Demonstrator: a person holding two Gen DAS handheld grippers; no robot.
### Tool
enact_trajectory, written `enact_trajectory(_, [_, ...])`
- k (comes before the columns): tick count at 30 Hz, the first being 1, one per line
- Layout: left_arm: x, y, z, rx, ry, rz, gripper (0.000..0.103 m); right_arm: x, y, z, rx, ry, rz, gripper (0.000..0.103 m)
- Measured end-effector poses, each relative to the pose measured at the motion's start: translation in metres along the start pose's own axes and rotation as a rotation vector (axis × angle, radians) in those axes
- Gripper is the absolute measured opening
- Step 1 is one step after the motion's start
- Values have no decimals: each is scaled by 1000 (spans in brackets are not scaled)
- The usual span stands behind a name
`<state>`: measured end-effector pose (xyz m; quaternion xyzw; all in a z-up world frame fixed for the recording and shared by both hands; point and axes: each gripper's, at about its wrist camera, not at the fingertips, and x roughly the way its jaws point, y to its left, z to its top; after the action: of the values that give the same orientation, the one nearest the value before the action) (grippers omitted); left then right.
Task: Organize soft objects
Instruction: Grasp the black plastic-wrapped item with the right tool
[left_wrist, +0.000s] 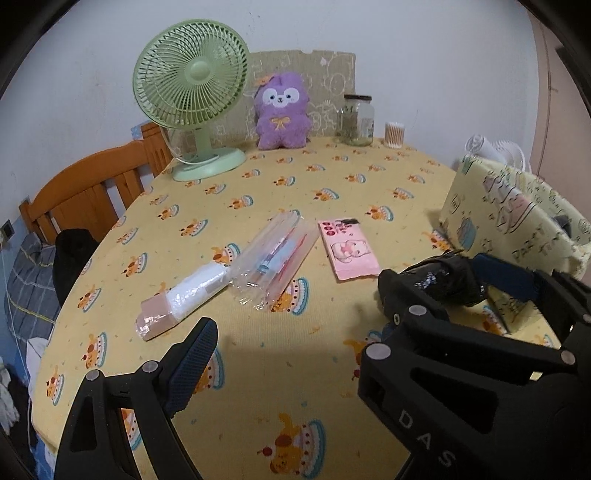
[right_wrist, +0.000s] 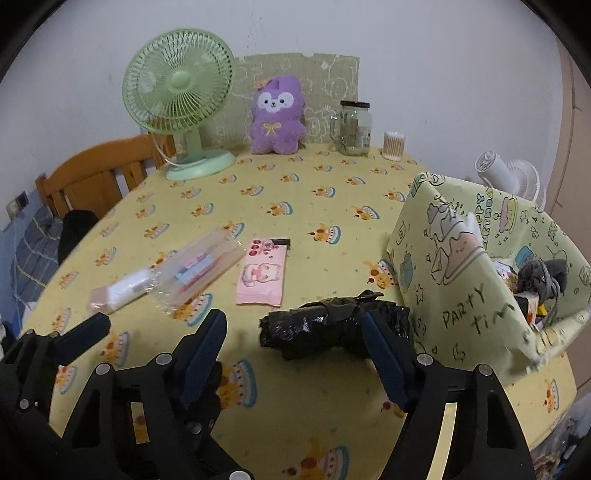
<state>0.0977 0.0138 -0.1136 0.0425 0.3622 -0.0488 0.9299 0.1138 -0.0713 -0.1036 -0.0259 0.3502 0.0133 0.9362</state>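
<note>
Black bag roll (right_wrist: 332, 325): crinkled, glossy, lying on its side just beside the box.
Pink tissue pack (right_wrist: 263, 277): flat, cartoon print up, mid-counter.
Clear pouch (right_wrist: 199, 273): flat, slanted, overlapping the white roll (right_wrist: 122, 290).
Patterned box (right_wrist: 461, 266): open, holding dark fabric.

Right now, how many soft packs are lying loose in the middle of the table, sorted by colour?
Pink: 1, the pink tissue pack
White: 1, the white roll
Clear: 1, the clear plastic pouch
Black: 1, the black bag roll
Total: 4
</note>
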Motion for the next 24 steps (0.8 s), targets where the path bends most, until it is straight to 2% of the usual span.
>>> enact_trajectory(8, [21, -3, 2, 24, 50, 18, 92, 22, -4, 0, -4, 41, -12, 70])
enact_trajectory(16, [34, -1, 3, 28, 80, 46, 92, 39, -6, 4, -46, 54, -36, 52])
enact_trajectory(24, [37, 0, 7, 23, 76, 51, 92, 43, -7, 7, -40, 54, -17, 35])
